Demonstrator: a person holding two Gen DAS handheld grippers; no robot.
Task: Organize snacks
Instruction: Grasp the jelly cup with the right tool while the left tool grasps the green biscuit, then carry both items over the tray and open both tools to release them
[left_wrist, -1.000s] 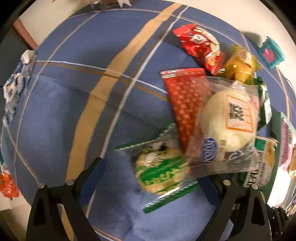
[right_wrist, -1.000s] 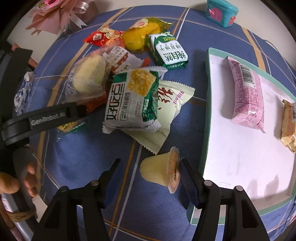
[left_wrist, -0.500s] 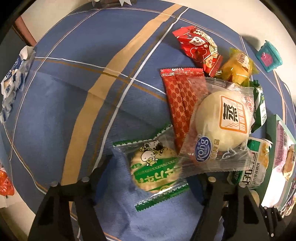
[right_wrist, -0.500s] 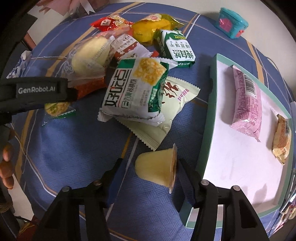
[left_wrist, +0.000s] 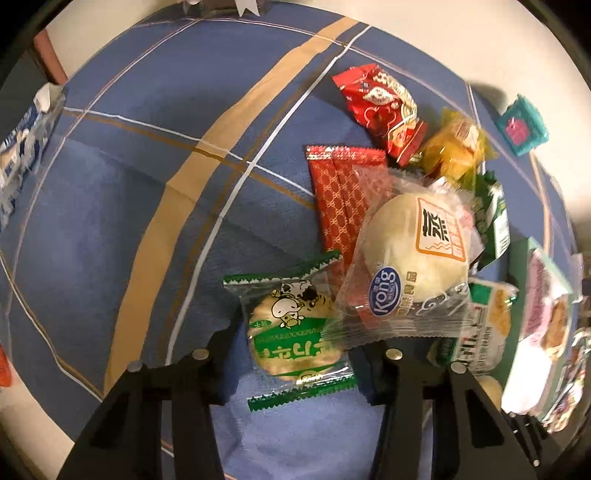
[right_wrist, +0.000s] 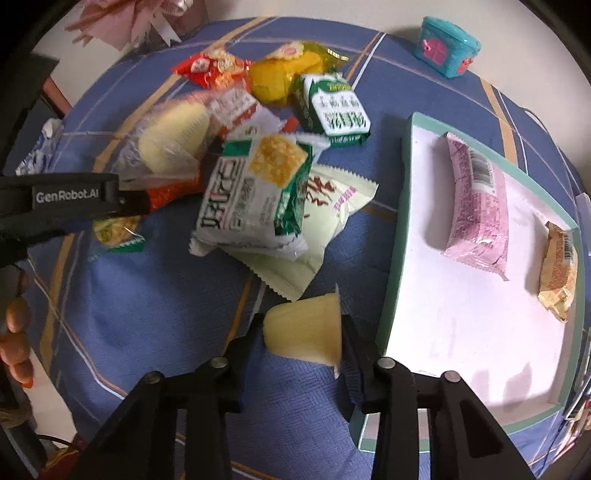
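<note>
Both grippers are at the pick-up step, each closing on its own snack from the pile on the blue plaid tablecloth (left_wrist: 122, 206). The left gripper (left_wrist: 295, 363) points almost straight down over a round rice cracker in a clear wrapper with green zigzag ends and a cartoon cow (left_wrist: 291, 332). Its jaws have just been closing, and the cracker packet now sits between them, the black fingers pressed against both its sides, so it appears clenched on the packet. A clear-wrapped pale steamed bun with an orange label (left_wrist: 413, 258) overlaps the cracker's right edge, lying on a red patterned sachet (left_wrist: 340, 192).

The right gripper (right_wrist: 303, 334) has likewise been closing and now grasps a small pale-yellow jelly cup lying on its side (right_wrist: 304, 328), with one finger at its base and the other at its foil-lidded rim. The cup is just beside the wall of the white tray with a teal rim (right_wrist: 393, 258), which already holds a pink wrapped bar (right_wrist: 476, 206) and a small golden packet (right_wrist: 557, 269).

The next move probably calls for lifting both snacks clear. The cracker should come away gently so the overlapping bun slides off rather than follows. The cup needs only a short carry over the tray rim onto the bare white floor near the bar.
</note>
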